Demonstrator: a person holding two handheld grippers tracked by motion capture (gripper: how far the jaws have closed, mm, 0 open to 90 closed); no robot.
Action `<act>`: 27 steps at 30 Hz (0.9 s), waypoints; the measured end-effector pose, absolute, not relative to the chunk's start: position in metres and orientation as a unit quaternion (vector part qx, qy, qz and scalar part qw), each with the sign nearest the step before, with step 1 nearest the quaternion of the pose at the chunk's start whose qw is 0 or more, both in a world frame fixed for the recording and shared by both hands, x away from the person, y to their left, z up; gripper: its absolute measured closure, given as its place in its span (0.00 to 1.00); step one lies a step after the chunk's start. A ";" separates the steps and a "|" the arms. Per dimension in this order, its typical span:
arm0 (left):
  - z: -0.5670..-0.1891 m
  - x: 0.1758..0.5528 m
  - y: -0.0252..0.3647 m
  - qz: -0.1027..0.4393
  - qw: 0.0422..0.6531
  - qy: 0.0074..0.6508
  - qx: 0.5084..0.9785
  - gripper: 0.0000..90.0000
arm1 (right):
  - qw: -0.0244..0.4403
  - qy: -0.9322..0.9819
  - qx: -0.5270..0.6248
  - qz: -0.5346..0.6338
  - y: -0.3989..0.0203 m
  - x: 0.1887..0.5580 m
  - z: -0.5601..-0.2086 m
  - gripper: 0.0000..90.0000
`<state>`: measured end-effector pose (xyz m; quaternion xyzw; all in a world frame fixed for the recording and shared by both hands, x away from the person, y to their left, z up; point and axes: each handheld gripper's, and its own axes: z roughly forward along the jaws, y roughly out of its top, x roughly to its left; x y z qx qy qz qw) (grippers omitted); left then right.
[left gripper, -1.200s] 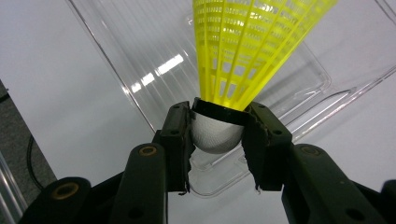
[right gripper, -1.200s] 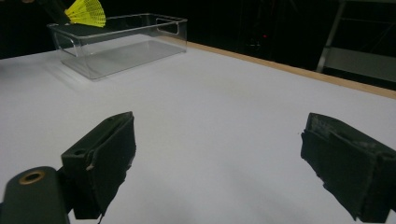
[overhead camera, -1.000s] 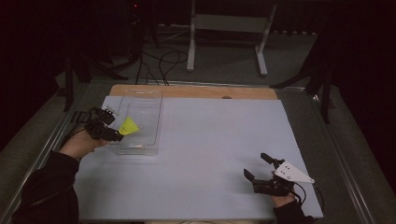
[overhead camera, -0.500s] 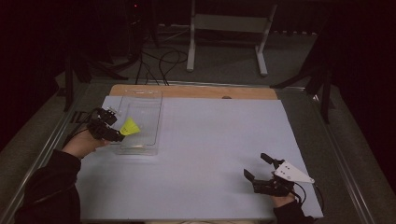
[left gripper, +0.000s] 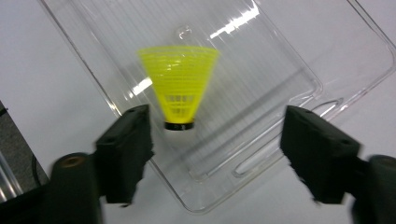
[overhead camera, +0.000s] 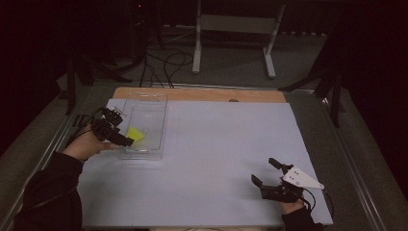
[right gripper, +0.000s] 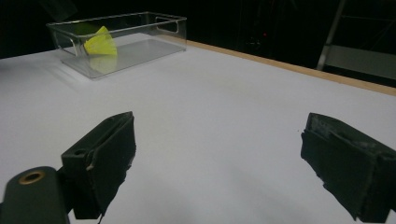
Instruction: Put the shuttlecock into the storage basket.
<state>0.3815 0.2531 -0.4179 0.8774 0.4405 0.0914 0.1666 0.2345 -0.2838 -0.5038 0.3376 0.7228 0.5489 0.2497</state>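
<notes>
The left gripper [left gripper: 215, 140] hangs over the near end of the clear plastic bin [left gripper: 261, 88] with its jaws spread wide and empty. The yellow shuttlecock [left gripper: 179, 88] lies inside the bin, just ahead of the left jaw, with its dark-ringed white cork end toward the gripper. The right gripper [right gripper: 219, 158] rests low over the white table surface [right gripper: 224, 98], jaws likewise wide apart and empty; the bin stands well apart, far ahead to its left.
</notes>
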 end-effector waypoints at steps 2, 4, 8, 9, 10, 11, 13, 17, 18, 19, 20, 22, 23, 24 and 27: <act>-0.417 0.381 0.251 0.090 0.162 0.441 0.878 0.16 | 0.250 0.723 0.337 0.549 -0.284 0.234 -0.504 0.11; -0.416 0.380 0.249 0.092 0.160 0.440 0.879 0.13 | 0.250 0.723 0.336 0.549 -0.284 0.234 -0.504 0.11; -0.413 0.379 0.246 0.091 0.169 0.437 0.879 0.09 | 0.251 0.722 0.337 0.549 -0.284 0.234 -0.503 0.11; -0.411 0.379 0.245 0.084 0.173 0.434 0.880 0.07 | 0.251 0.722 0.337 0.549 -0.284 0.234 -0.503 0.11; -0.409 0.379 0.245 0.077 0.178 0.435 0.879 0.03 | 0.251 0.722 0.337 0.549 -0.284 0.234 -0.503 0.11; -0.407 0.379 0.245 0.077 0.182 0.434 0.879 0.02 | 0.251 0.722 0.337 0.549 -0.284 0.234 -0.503 0.11; -0.405 0.378 0.244 0.077 0.188 0.430 0.880 0.02 | 0.251 0.722 0.338 0.550 -0.284 0.234 -0.503 0.11; -0.401 0.377 0.244 0.072 0.200 0.423 0.881 0.00 | 0.251 0.721 0.338 0.550 -0.284 0.234 -0.503 0.11; -0.401 0.377 0.243 0.070 0.199 0.416 0.885 0.00 | 0.251 0.721 0.338 0.550 -0.284 0.234 -0.503 0.11; -0.400 0.376 0.242 0.074 0.199 0.417 0.884 0.00 | 0.251 0.721 0.338 0.550 -0.284 0.234 -0.503 0.11; -0.400 0.376 0.241 0.071 0.197 0.415 0.885 0.00 | 0.251 0.721 0.338 0.550 -0.284 0.234 -0.503 0.11; -0.398 0.376 0.240 0.072 0.199 0.413 0.886 0.00 | 0.251 0.721 0.339 0.550 -0.284 0.234 -0.503 0.11; -0.397 0.376 0.240 0.070 0.200 0.413 0.886 0.00 | 0.251 0.721 0.339 0.550 -0.284 0.234 -0.503 0.11; -0.397 0.376 0.240 0.070 0.200 0.413 0.886 0.00 | 0.251 0.721 0.339 0.550 -0.284 0.234 -0.503 0.11; -0.394 0.376 0.237 0.071 0.202 0.408 0.888 0.00 | 0.251 0.721 0.338 0.550 -0.284 0.234 -0.503 0.11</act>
